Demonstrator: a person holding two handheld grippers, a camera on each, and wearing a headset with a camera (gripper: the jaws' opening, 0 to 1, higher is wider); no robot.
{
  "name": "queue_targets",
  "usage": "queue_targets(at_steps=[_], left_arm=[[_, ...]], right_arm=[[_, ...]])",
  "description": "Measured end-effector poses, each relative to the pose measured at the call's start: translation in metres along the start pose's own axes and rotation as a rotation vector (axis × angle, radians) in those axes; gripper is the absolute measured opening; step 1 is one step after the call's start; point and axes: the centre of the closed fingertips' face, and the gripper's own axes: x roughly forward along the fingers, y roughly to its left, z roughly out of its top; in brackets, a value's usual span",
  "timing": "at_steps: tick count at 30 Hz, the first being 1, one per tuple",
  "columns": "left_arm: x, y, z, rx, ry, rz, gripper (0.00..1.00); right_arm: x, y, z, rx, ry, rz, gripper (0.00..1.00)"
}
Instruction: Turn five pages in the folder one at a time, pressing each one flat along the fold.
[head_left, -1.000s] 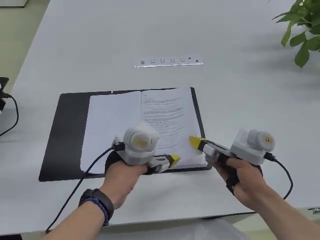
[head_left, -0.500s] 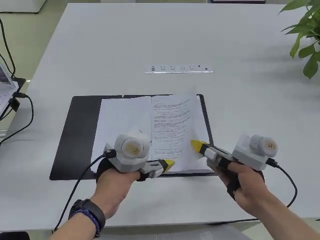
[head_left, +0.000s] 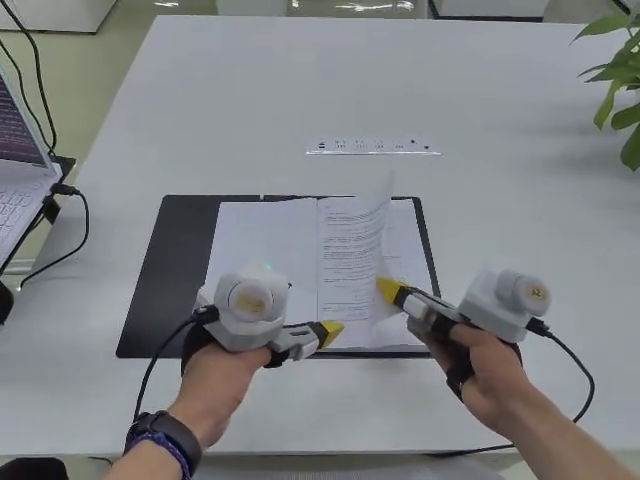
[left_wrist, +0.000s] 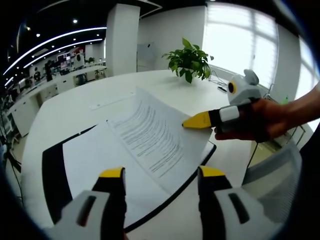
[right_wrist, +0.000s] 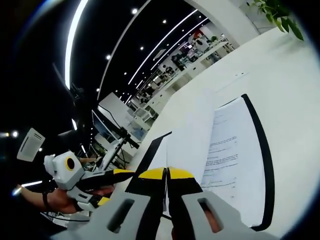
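Note:
A black folder (head_left: 175, 270) lies open on the white table, white sheets on both sides. My right gripper (head_left: 385, 289) is shut on the lower right edge of the printed page (head_left: 355, 250), which stands lifted and curled above the right-hand stack. In the right gripper view the yellow jaws (right_wrist: 166, 174) are pressed together on that page (right_wrist: 192, 135). My left gripper (head_left: 330, 328) hovers at the folder's front edge near the fold. In its own view it (left_wrist: 160, 172) is open with nothing between the jaws, and the lifted page (left_wrist: 150, 135) and the right gripper (left_wrist: 192, 121) lie ahead.
A white power strip (head_left: 372, 147) lies beyond the folder. A laptop (head_left: 15, 150) and a black cable (head_left: 60, 240) sit at the table's left edge. Plant leaves (head_left: 620, 80) hang over the far right. Each gripper trails a cable toward the front edge.
The printed page's right edge has risen from nearly flat to standing up, held by the right gripper. The left gripper stays at the folder's front edge. The head camera has shifted.

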Motion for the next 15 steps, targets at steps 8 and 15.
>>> queue_targets(at_steps=[8, 15], left_arm=[[-0.017, 0.014, -0.004, -0.014, -0.009, 0.029, 0.59], [-0.032, 0.031, -0.008, -0.04, -0.026, 0.065, 0.6]], right_arm=[[0.016, 0.017, -0.005, -0.006, 0.014, 0.028, 0.0], [0.029, 0.031, -0.009, -0.013, 0.031, 0.05, 0.0]])
